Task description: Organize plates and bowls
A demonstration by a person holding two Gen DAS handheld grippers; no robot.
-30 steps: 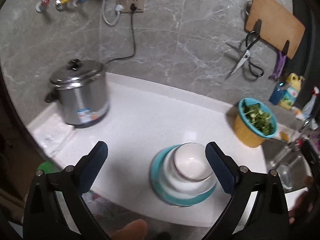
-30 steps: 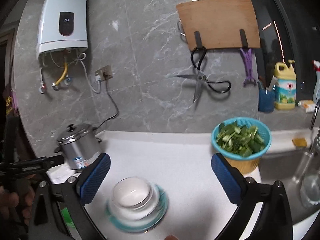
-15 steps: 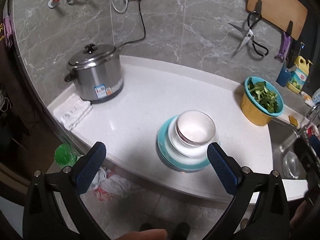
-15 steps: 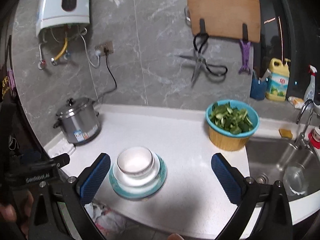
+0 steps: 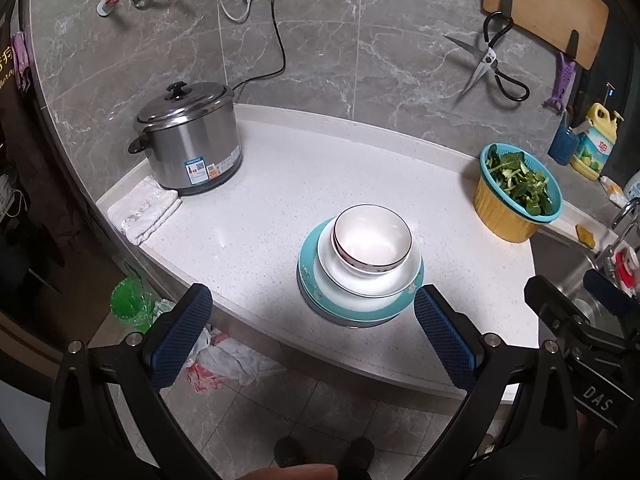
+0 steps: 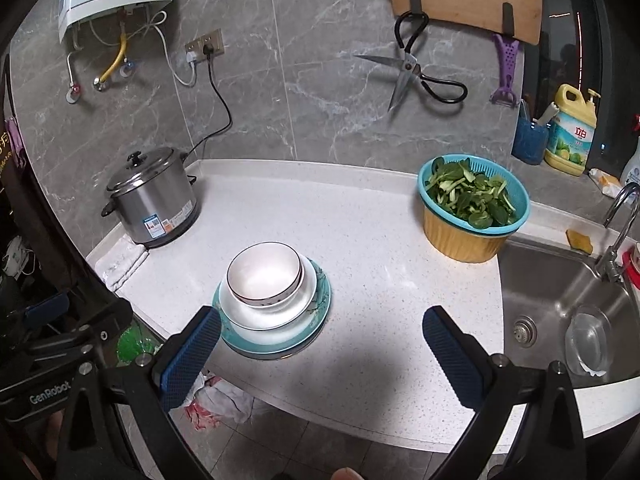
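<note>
Pulling back, both grippers (image 5: 310, 334) (image 6: 320, 350) hang open; bowl (image 5: 372, 239) stack untouched.

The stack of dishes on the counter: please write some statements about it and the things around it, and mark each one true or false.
1. The white bowl sits on top of the stack, above a white plate and a teal plate. True.
2. The left gripper is shut on the bowl. False: it is open and holds nothing.
3. The colander of greens stands between the stack and the sink. True.
4. The steel pot has no lid. False: its lid is on.
5. The right gripper is open. True.
</note>
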